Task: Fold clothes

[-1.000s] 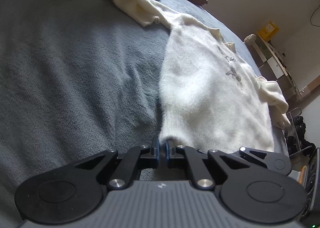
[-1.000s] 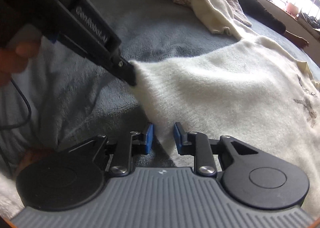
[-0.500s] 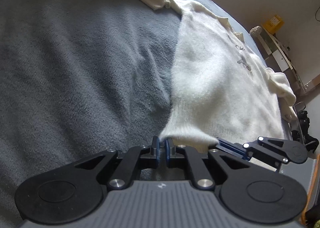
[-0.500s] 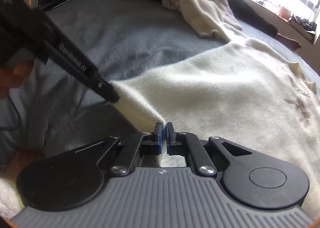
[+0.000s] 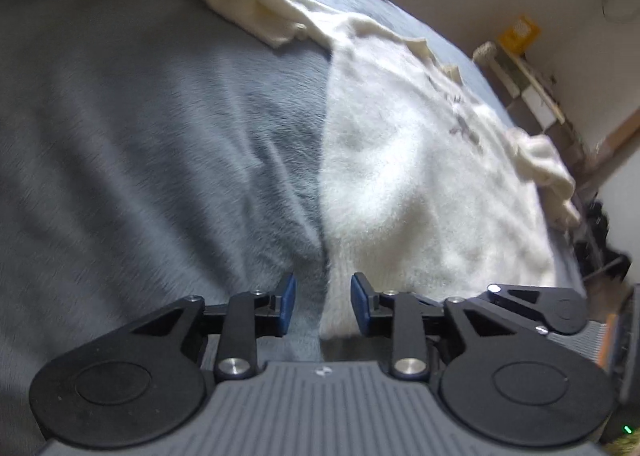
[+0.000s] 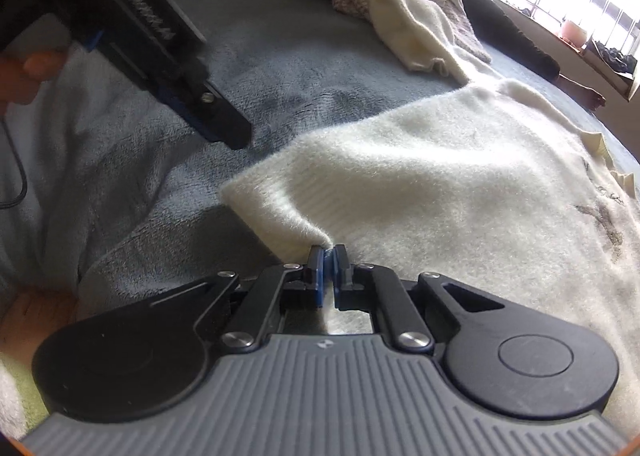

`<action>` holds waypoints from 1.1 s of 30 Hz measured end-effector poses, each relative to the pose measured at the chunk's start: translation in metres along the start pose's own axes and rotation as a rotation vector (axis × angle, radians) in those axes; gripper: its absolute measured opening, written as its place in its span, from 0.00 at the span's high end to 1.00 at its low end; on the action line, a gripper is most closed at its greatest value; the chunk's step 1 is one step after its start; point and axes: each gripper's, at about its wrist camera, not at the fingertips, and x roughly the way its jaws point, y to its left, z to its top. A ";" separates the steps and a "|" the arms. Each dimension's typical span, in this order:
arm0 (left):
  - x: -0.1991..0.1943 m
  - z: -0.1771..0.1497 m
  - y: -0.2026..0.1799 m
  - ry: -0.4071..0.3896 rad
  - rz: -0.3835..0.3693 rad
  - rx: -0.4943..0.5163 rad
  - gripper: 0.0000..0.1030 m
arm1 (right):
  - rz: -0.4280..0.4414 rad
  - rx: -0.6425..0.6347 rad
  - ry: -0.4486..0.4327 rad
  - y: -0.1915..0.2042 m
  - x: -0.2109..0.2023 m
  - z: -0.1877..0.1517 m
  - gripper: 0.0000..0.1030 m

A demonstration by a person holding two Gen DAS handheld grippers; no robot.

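Right tongs (image 6: 328,256) pinch the sweater (image 6: 460,176) hem; left tongs (image 5: 323,306) opening astride its corner; body stretches away from both.

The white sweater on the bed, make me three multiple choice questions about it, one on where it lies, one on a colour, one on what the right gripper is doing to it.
1. Where does the white sweater lie?
A. on a grey blanket
B. on a wooden floor
C. over a chair

2. What colour are the pads on the fingers of the left gripper?
A. red
B. blue
C. yellow

3. What is the right gripper doing to the sweater's hem?
A. hanging open above it
B. pinching a fold of it
C. lying flat beside it

Answers:
1. A, the grey blanket spreads out under and beside the sweater.
2. B, both pads show blue in the left wrist view.
3. B, the fingers are closed and a peak of white knit rises into them.
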 end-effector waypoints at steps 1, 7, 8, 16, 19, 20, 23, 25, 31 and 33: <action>0.007 0.003 -0.005 0.004 0.021 0.031 0.66 | -0.004 -0.014 -0.001 0.002 -0.001 0.000 0.96; 0.024 0.008 -0.031 -0.008 0.095 0.231 0.76 | -0.106 -0.098 -0.057 0.008 -0.010 0.002 0.97; 0.027 0.008 -0.035 -0.009 0.112 0.263 0.78 | -0.123 -0.114 -0.066 0.009 -0.010 0.002 0.97; 0.036 0.003 -0.039 0.007 0.129 0.314 0.80 | -0.101 -0.190 -0.014 0.017 0.002 -0.009 0.94; 0.040 0.002 -0.038 0.004 0.128 0.330 0.84 | -0.075 -0.148 -0.009 0.012 0.001 -0.008 0.93; 0.040 0.002 -0.039 -0.007 0.129 0.334 0.89 | -0.073 -0.141 -0.007 0.011 0.001 -0.008 0.93; 0.040 0.003 -0.041 -0.045 0.136 0.328 0.93 | -0.066 -0.125 -0.004 0.009 -0.001 -0.008 0.92; 0.038 0.004 -0.040 -0.078 0.150 0.316 0.93 | -0.064 -0.119 -0.005 0.007 -0.002 -0.009 0.90; 0.036 0.007 -0.038 -0.131 0.169 0.317 0.93 | -0.103 -0.134 -0.021 0.001 -0.007 -0.012 0.74; 0.040 0.004 -0.035 -0.120 0.167 0.319 0.93 | -0.106 -0.121 -0.016 -0.005 -0.009 -0.013 0.70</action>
